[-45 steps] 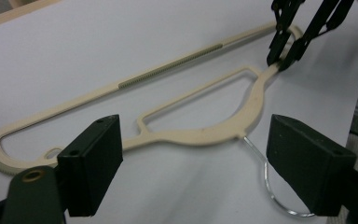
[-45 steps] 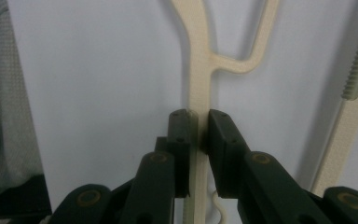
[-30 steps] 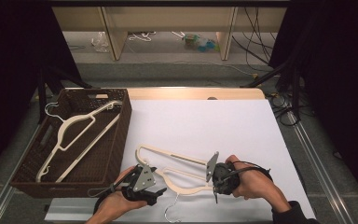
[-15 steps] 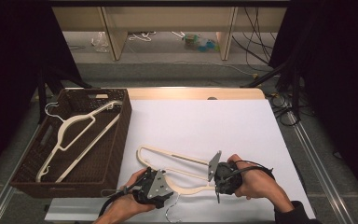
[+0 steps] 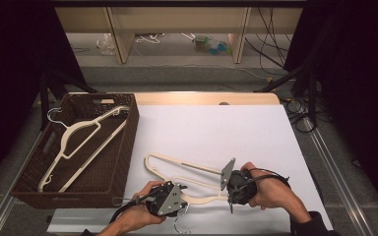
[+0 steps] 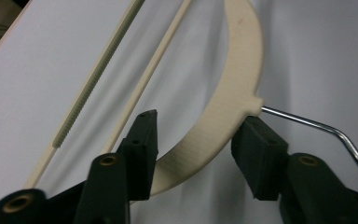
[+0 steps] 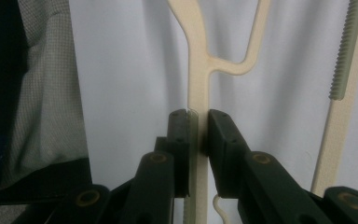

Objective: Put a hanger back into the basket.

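**Two grippers at one cream hanger on the white table**

While the right gripper [image 5: 232, 184] has its two black jaws pressed tight on a thin cream bar of the hanger [image 5: 187, 169], the left gripper [image 5: 170, 199] has its jaws spread wide on both sides of the curved neck of the same hanger. In the left gripper view the left gripper [image 6: 193, 140] does not squeeze the hanger [image 6: 235, 79]; one pad touches or nearly touches the inner side of the curve, the other stands just beside the place where the metal hook [image 6: 317, 128] comes out. In the right gripper view the right gripper [image 7: 198, 126] holds the hanger [image 7: 198, 70] just below a fork in the bar. This hanger lies flat on the white table cover [image 5: 216, 128], near the person, between both hands. A second cream hanger [image 5: 78, 142] lies inside the dark woven basket [image 5: 125, 147] at the left of the table, well apart from the grippers
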